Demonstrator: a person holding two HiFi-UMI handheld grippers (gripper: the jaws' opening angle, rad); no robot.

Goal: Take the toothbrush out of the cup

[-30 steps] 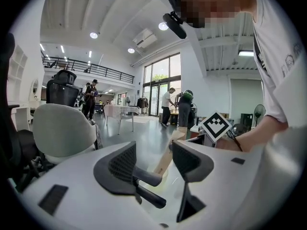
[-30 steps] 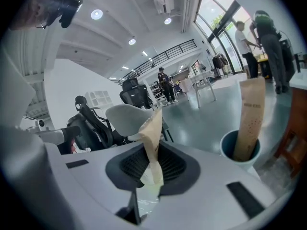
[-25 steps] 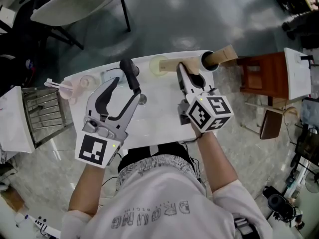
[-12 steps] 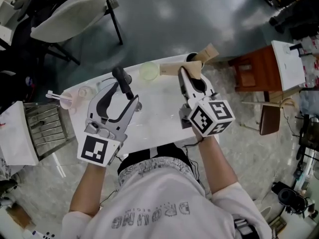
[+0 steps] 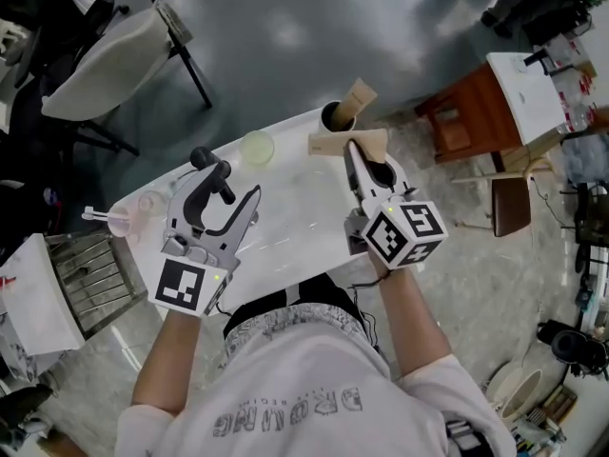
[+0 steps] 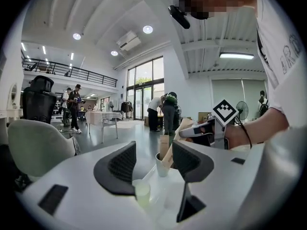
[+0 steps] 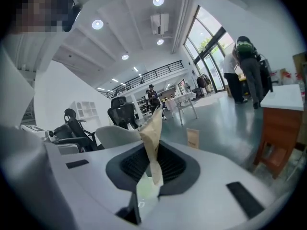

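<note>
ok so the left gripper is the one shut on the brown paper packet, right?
No, the right gripper is shut on the brown paper packet, as the right gripper view shows. The left gripper is open.

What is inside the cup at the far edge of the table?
One tan paper packet leans out of the cup; its lower end and the cup's dark bottom are hidden.

We see a white worktop [image 5: 295,212], a pale green cup [image 5: 257,147] and a tan paper packet [image 7: 152,133]; the right gripper [image 5: 352,150] bears black-and-white square markers.
</note>
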